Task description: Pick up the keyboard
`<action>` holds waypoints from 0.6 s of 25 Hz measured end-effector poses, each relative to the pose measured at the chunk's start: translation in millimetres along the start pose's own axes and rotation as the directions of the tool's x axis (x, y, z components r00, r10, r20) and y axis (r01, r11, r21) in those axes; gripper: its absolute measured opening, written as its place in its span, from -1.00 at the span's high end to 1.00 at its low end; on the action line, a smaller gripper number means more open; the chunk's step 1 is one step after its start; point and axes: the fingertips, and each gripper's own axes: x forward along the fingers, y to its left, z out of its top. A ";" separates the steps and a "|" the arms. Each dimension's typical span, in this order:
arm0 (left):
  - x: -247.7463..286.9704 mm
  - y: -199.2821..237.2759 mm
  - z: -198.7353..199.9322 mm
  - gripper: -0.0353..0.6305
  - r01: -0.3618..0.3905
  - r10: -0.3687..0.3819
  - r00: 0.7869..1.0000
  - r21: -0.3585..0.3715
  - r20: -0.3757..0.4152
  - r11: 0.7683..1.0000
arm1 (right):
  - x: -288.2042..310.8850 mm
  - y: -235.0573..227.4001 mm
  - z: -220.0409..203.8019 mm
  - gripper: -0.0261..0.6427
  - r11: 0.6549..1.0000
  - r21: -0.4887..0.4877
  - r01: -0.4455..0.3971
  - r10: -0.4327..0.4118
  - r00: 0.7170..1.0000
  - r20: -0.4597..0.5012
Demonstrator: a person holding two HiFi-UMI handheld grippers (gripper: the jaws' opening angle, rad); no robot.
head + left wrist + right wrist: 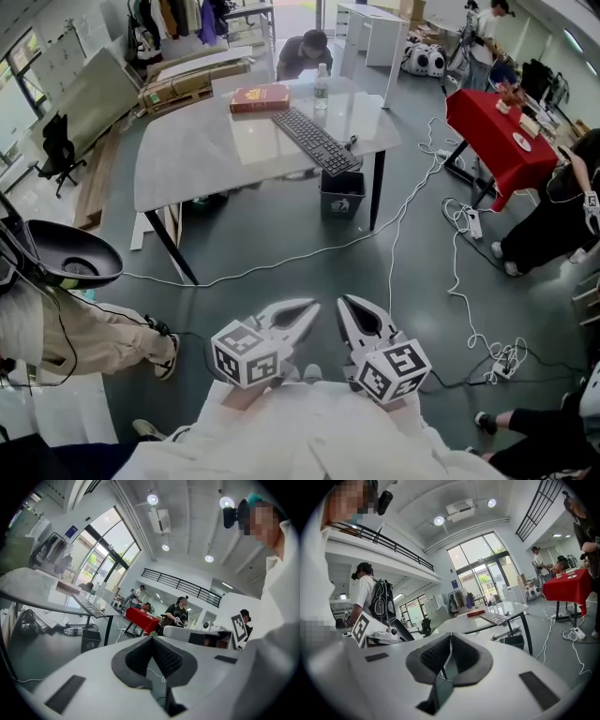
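A black keyboard [316,141] lies slantwise near the right front edge of a grey table [197,155], far ahead of me. It also shows as a dark strip in the left gripper view, keyboard [87,605], and small in the right gripper view, keyboard [494,618]. My left gripper [309,307] and right gripper [345,304] are held close to my chest, side by side, well short of the table. Both are shut with nothing between the jaws. In their own views the left gripper [151,639] and right gripper [450,635] tips meet.
On the table also lie a red book [260,97] and a water bottle [321,85]. A dark bin [341,195] stands under the table's right end. White cables [412,197] trail over the floor. A red-draped table [497,136] and people stand to the right; another person's legs are at my left.
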 end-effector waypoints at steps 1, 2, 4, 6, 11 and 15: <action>1.9 0.3 -1.3 0.85 -0.005 0.005 1.000 0.000 -0.002 1.000 | -1.1 -3.1 -0.4 0.83 1.000 0.004 -0.001 0.001 1.000 0.002; 3.9 0.4 -2.8 0.85 -0.008 0.008 1.000 -0.003 -0.003 1.000 | -2.0 -6.6 -1.0 0.83 1.000 0.008 -0.001 0.001 1.000 0.002; 6.6 -0.3 -7.7 0.85 -0.013 0.013 1.000 -0.013 -0.003 1.000 | -3.7 -12.2 -2.9 0.83 1.000 0.022 -0.006 0.005 1.000 0.006; 8.2 -1.7 -13.9 0.85 -0.018 0.018 1.000 -0.023 -0.004 1.000 | -5.5 -16.6 -5.4 0.83 0.999 0.032 -0.008 0.007 1.000 0.012; 14.9 6.7 -17.8 0.85 -0.028 0.027 1.000 -0.055 -0.010 0.998 | 4.2 -24.1 -7.2 0.83 0.999 0.039 -0.030 0.031 1.000 -0.006; 23.0 26.9 -5.4 0.85 -0.028 0.028 1.000 -0.058 0.000 0.998 | 24.5 -29.7 -3.2 0.83 0.998 0.047 -0.038 0.039 0.999 -0.022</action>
